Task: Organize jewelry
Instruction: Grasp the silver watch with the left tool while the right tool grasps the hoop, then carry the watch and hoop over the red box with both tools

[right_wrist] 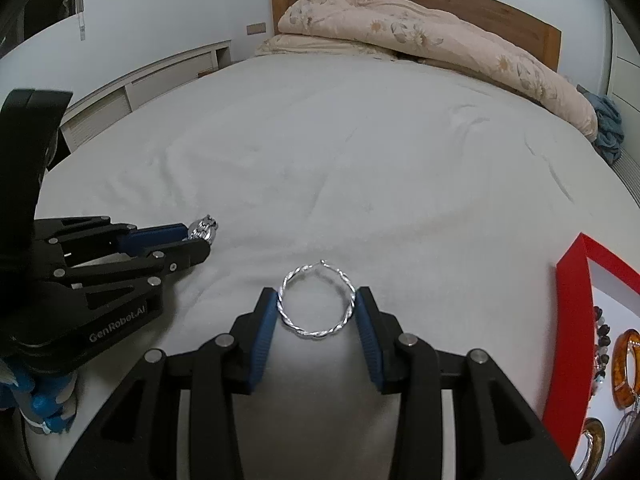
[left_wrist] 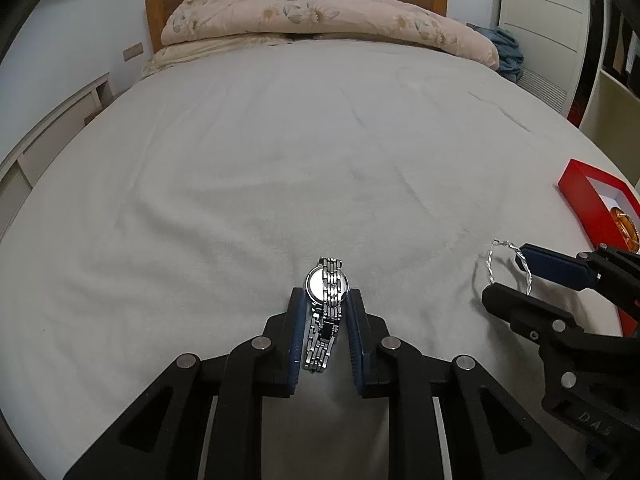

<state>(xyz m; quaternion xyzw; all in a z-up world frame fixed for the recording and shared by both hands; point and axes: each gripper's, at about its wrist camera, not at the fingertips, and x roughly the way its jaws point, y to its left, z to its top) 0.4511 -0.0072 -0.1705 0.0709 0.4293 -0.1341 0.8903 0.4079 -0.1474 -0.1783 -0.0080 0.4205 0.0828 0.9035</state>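
Since both pieces belong in the red box [right_wrist: 570,344] at the bed's [left_wrist: 280,152] right edge, my left claw [left_wrist: 326,312] pinches the watch [left_wrist: 327,292] across its case, while my right claw [right_wrist: 318,308] grips the silver hoop [right_wrist: 317,304] by its sides for carrying.

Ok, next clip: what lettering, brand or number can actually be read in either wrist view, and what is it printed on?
"GenRobot.AI": white lettering on the black body of the left tool, read in the right wrist view.
"DAS": faint raised letters on the black body of the right tool, low at the right in the left wrist view; only partly legible.
Silver watch: its back faces the camera, nothing readable.
Red box: no text visible.
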